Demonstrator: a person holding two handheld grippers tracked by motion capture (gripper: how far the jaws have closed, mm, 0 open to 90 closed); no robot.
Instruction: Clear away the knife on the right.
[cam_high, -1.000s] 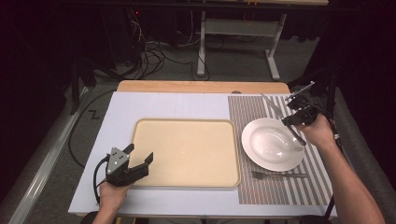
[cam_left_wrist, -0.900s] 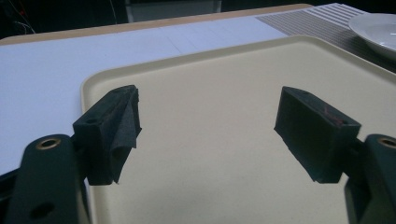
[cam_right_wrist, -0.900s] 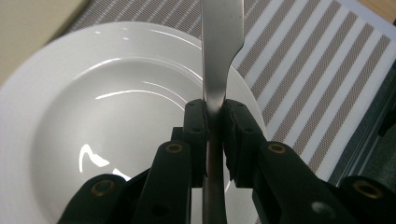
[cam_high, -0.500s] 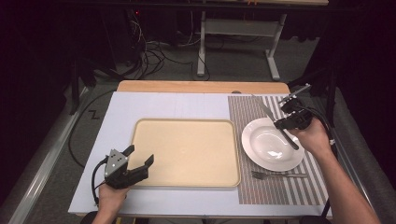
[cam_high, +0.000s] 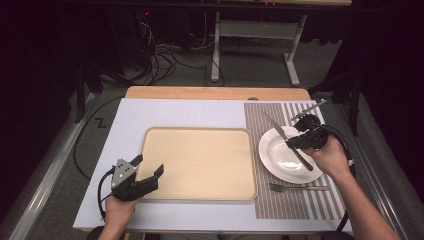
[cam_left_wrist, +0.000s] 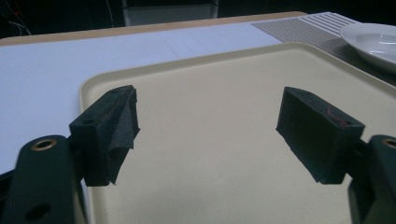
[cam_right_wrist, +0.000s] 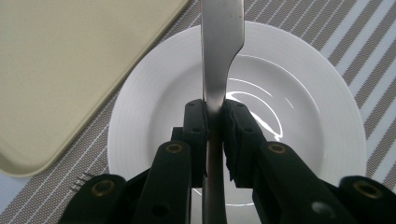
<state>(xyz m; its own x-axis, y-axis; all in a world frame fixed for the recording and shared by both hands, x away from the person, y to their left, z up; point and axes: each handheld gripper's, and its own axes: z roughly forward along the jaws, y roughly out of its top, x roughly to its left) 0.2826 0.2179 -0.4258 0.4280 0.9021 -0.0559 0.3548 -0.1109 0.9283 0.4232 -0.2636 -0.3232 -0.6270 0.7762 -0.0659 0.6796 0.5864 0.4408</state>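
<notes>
Right gripper view: right tongs (cam_right_wrist: 215, 121) are clamping a knife (cam_right_wrist: 219, 51) mid-length, blade running straight ahead along the jaws | knife is hanging over the plate (cam_right_wrist: 327, 102), near its middle | tray (cam_high: 200, 162) is lying beside the plate, toward the left tongs (cam_high: 145, 172), which are gaping wide, holding nothing

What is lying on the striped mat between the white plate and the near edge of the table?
A fork lies there on the striped mat, just in front of the white plate, handle pointing right. The high view shows it.
</notes>
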